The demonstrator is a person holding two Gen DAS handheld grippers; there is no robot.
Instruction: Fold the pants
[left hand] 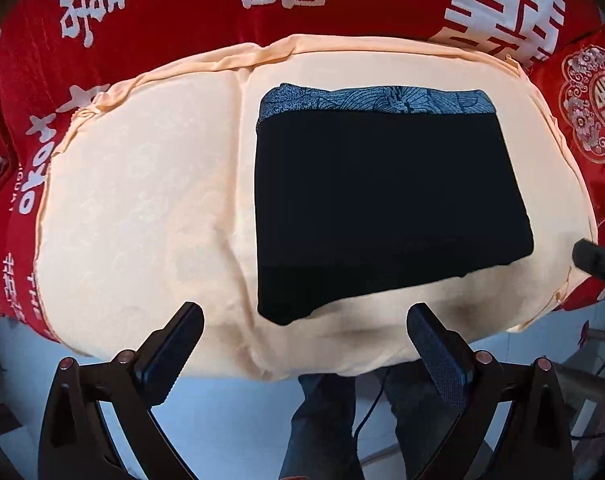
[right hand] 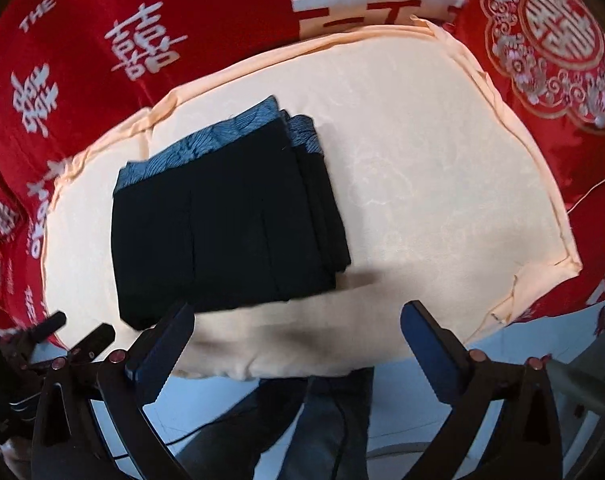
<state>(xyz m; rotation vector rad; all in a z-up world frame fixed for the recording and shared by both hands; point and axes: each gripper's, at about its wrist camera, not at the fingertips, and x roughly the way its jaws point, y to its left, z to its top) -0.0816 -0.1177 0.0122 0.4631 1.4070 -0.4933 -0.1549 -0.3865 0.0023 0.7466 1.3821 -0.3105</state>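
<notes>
The black pants point(left hand: 386, 204) lie folded into a flat rectangle on the cream cushion point(left hand: 142, 208), the blue patterned waistband on the far side. The 2 claws, left gripper point(left hand: 304, 316) and right gripper point(right hand: 298, 312), hang wide open and empty above the near edge.

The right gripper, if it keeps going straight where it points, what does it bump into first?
Probably the cream cloth spread on the red bedding, just beside the folded black pants. The right gripper is open and empty. Depth is hard to judge through the fisheye.
</notes>
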